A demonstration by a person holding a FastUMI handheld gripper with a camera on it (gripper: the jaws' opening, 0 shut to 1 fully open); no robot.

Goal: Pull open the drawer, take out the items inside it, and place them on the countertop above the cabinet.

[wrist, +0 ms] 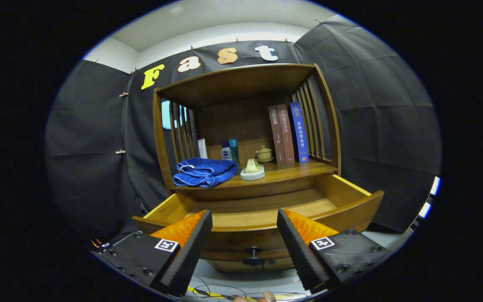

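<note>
The wooden drawer (350, 197) of a small cabinet stands pulled out toward me, and the part of its floor I can see is bare. Its dark round knob (253, 254) sits on the front panel, below and between my fingers. My gripper (245, 218) is open, fingers wide apart in front of the drawer's front edge, holding nothing. On the countertop (296, 170) above the drawer lie a folded blue towel (203, 172) and a pale green and white soap-like item (252, 170).
Further back on the shelf stand a small ceramic lidded cup (263, 154), two small bottles (229, 151) and three upright books (288, 134). Slatted wooden sides (312, 121) and a top board enclose the shelf. Cables (212, 289) lie on the floor below.
</note>
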